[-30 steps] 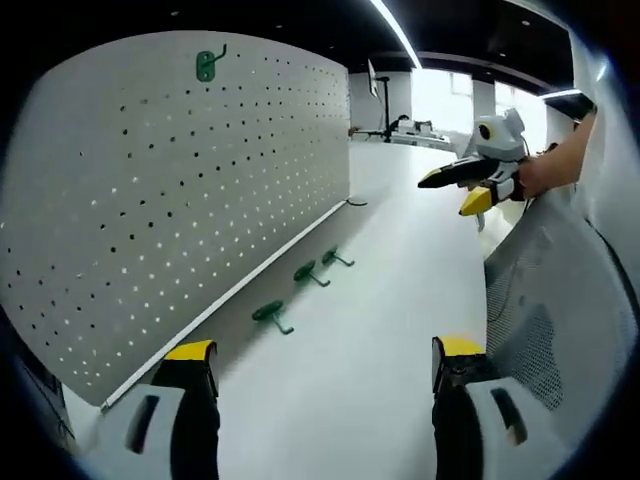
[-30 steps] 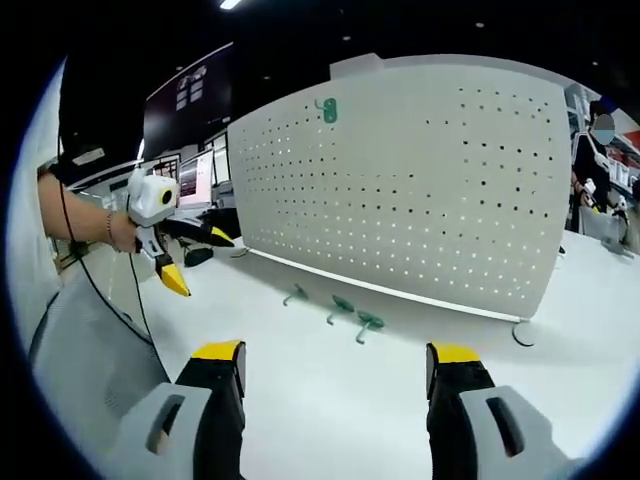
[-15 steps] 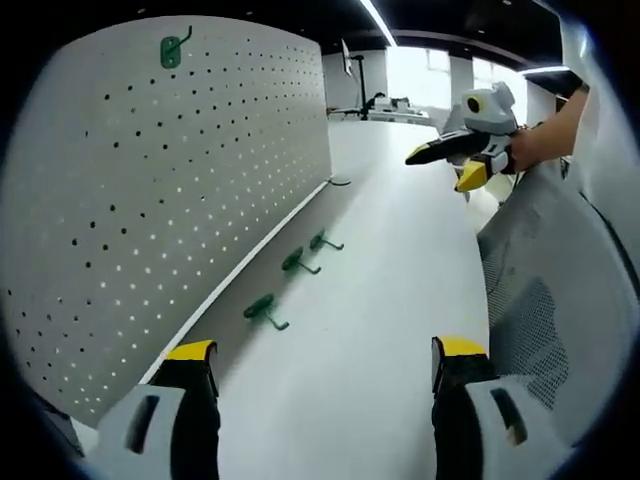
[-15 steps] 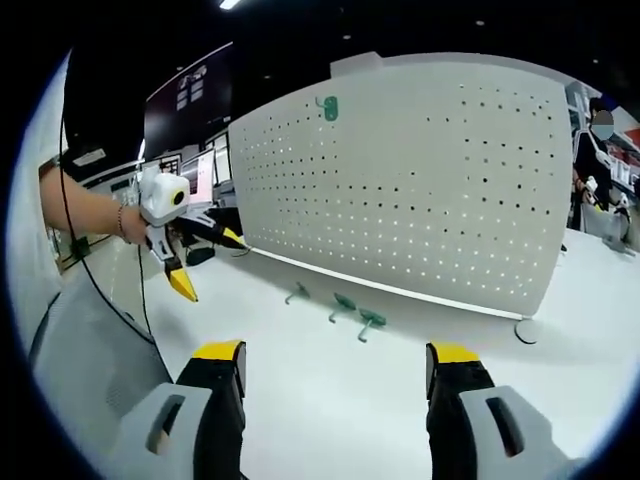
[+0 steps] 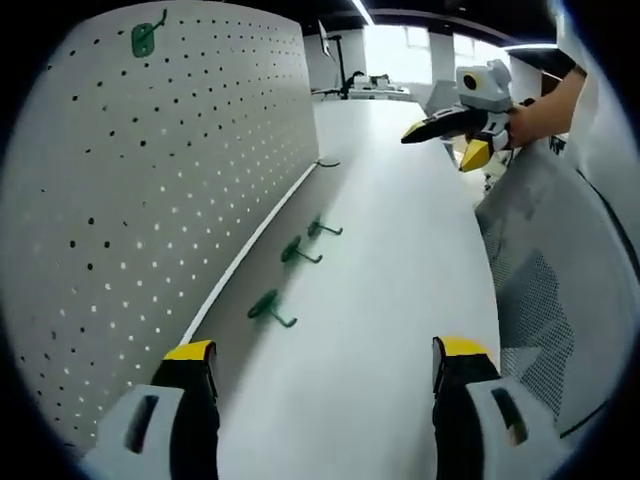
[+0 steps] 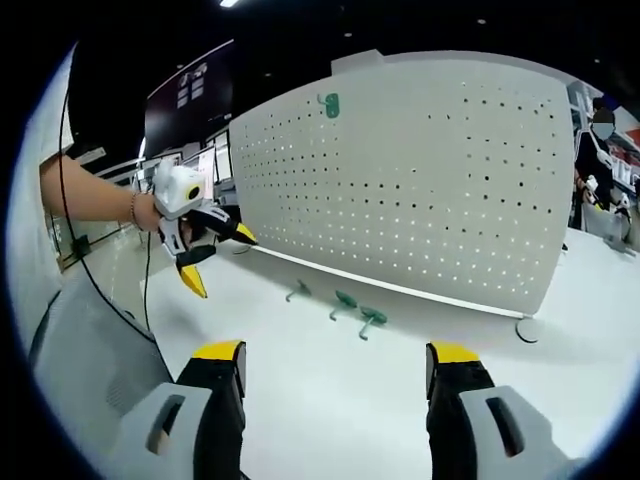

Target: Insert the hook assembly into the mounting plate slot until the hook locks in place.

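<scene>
White pegboard stands upright on the white table. One green hook already hangs in a hole near the board's top edge; same hook seen in the left gripper view.

Three loose green hooks lie in a row on the table, just in front of the board's foot: nearest hook, middle hook, far hook. None touched by either tool.

Left gripper: held in the air above the table's end, jaws spread wide, nothing between them.

Right gripper: also raised, well apart from the hooks; jaws parted and seemingly empty, though small at this distance.

A person stands beyond the board's far end.
</scene>
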`<state>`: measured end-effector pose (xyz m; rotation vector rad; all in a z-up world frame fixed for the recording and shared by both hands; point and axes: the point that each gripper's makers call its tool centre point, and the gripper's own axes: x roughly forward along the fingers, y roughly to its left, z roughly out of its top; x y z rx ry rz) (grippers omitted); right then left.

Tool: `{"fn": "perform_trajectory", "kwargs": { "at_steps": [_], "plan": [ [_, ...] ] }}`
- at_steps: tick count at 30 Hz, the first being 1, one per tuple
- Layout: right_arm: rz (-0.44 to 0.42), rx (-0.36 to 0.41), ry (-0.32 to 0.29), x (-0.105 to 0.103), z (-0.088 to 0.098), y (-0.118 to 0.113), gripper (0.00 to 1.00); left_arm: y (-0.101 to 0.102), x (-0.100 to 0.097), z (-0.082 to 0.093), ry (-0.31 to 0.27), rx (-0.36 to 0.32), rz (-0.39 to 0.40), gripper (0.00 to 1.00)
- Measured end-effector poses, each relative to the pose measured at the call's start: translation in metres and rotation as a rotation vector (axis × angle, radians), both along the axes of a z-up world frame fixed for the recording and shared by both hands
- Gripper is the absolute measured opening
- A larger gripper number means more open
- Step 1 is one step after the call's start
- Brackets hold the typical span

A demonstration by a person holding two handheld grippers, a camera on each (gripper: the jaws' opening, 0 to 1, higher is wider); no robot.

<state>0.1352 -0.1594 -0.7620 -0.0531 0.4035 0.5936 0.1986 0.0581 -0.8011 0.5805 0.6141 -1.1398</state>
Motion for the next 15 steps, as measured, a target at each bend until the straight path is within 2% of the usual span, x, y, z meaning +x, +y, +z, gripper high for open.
{"fn": "perform_trajectory", "kwargs": {
  "at_steps": [15],
  "plan": [
    [0.015, -0.006, 0.007, -0.001, -0.002, 0.002, 0.71, 0.001, 0.013, -0.008, 0.024, 0.079, -0.085, 0.91]
  ]
}}
